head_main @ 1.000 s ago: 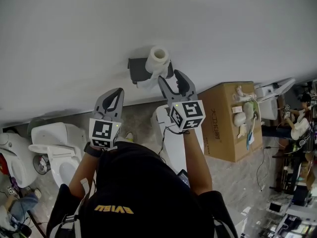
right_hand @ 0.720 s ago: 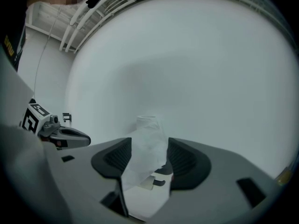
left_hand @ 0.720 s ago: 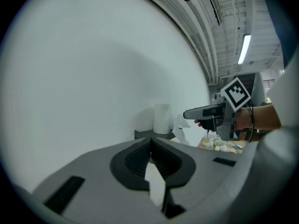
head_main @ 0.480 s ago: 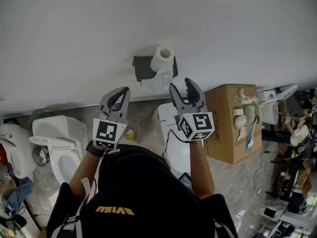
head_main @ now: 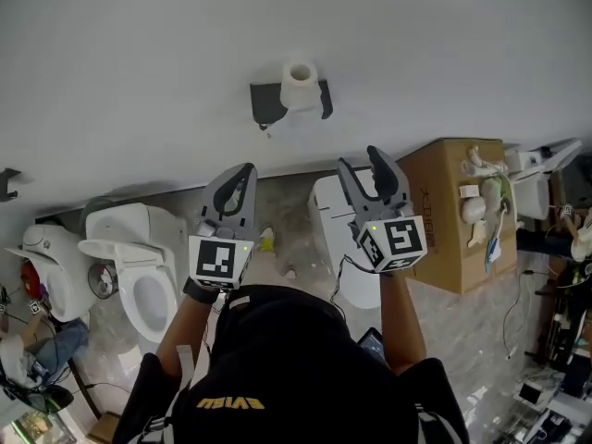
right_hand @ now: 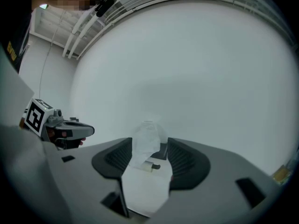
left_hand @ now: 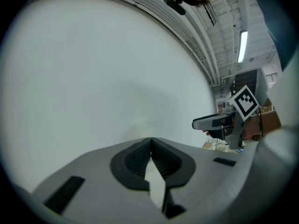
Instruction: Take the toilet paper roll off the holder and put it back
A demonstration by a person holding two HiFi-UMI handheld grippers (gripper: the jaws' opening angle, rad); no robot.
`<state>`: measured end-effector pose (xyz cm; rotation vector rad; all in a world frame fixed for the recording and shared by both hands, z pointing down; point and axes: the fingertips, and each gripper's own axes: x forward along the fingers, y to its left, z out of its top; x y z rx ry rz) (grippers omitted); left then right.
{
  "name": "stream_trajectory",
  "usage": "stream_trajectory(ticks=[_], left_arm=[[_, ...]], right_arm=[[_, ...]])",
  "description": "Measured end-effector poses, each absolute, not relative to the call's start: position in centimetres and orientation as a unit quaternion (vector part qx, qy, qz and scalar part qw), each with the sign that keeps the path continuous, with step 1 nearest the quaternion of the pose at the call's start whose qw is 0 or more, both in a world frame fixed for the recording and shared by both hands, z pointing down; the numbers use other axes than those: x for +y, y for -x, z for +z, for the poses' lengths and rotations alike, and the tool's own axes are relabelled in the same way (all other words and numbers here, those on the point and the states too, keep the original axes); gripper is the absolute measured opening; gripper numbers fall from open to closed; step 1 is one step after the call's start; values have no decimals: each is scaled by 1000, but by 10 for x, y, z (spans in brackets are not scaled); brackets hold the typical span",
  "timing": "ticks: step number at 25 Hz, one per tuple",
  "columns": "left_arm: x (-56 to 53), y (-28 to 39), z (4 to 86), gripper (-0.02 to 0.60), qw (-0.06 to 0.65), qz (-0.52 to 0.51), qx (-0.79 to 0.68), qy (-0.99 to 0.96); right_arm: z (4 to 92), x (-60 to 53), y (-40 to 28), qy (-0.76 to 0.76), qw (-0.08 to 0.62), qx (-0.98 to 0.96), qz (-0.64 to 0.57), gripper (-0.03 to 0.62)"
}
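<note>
The white toilet paper roll [head_main: 298, 85] sits on its dark holder [head_main: 268, 104] on the white wall, and nothing touches it. Both grippers are held well back from the wall. My left gripper [head_main: 246, 170] is down and to the left of the roll, its jaws closed tip to tip [left_hand: 151, 141] with nothing in them. My right gripper [head_main: 363, 161] is below and right of the roll, jaws apart and empty. In the right gripper view the roll [right_hand: 148, 136] shows far off through the gap of that gripper [right_hand: 147, 160].
On the floor under the wall stand a toilet [head_main: 139, 266] at the left, another white toilet [head_main: 335, 239] in the middle and a cardboard box [head_main: 462, 215] at the right. A small yellow thing [head_main: 266, 240] lies on the floor. Cluttered shelves fill the right edge.
Both grippers have drawn back from the wall; the right one, close beside the roll before, is now well clear of it. The roll stays on the holder.
</note>
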<state>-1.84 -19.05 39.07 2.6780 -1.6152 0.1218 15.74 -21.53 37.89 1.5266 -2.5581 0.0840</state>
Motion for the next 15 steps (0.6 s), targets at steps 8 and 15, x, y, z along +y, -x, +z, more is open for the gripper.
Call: stream_trajectory(ticks=[8,15], left_arm=[[-133,7,380,11,-4,30,-543,-839],[-103,16,377,11,-8,30,-564,-825]], right_arm=[[377,-165,-166,-485,78,-871,19,236],[366,-142,-160,-468,65,-882,10,232]])
